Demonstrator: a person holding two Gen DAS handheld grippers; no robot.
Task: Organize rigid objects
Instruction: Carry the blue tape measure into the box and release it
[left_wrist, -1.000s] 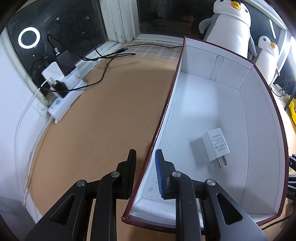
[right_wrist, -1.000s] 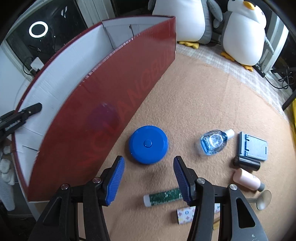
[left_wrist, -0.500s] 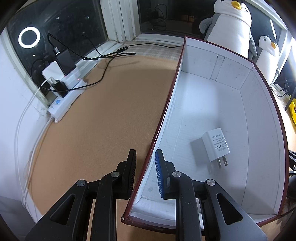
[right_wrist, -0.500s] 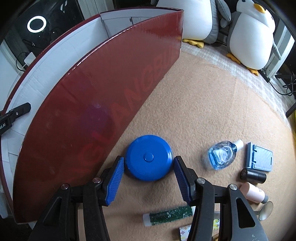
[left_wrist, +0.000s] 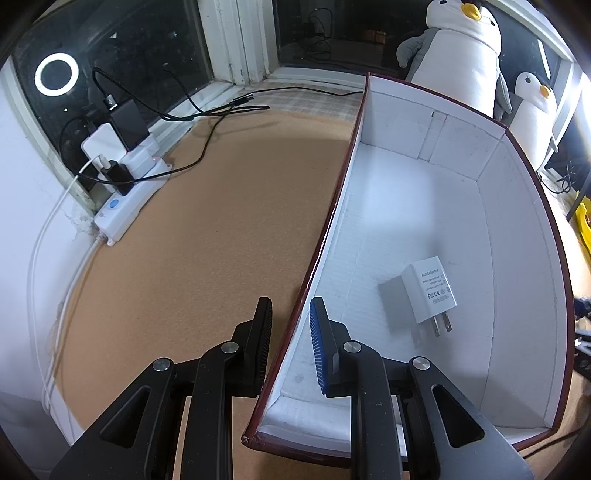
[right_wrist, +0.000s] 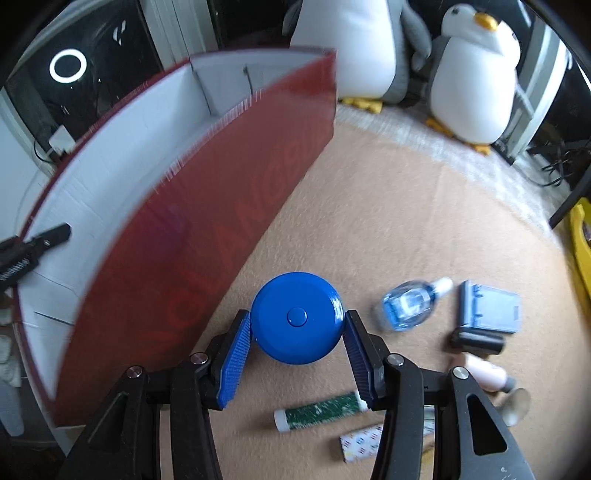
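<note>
- Red-walled box (right_wrist: 207, 206), white inside, rises just left of the right claw (right_wrist: 297, 332).
- Left claw (left_wrist: 290, 339) straddles the box wall, narrow, clamped on it.
- Blue round case (right_wrist: 297, 317) sits between the right claw's pads, jaws closing, both touching its sides.
- Green tube (right_wrist: 317, 410) lies on the desk (right_wrist: 406, 221) beneath.
- White charger (left_wrist: 428, 291) lies in the box.

Two plush penguins (right_wrist: 469, 74) sit far ahead of the gripper; a white power strip (left_wrist: 125, 206), cables plugged in, lies far off left.
</note>
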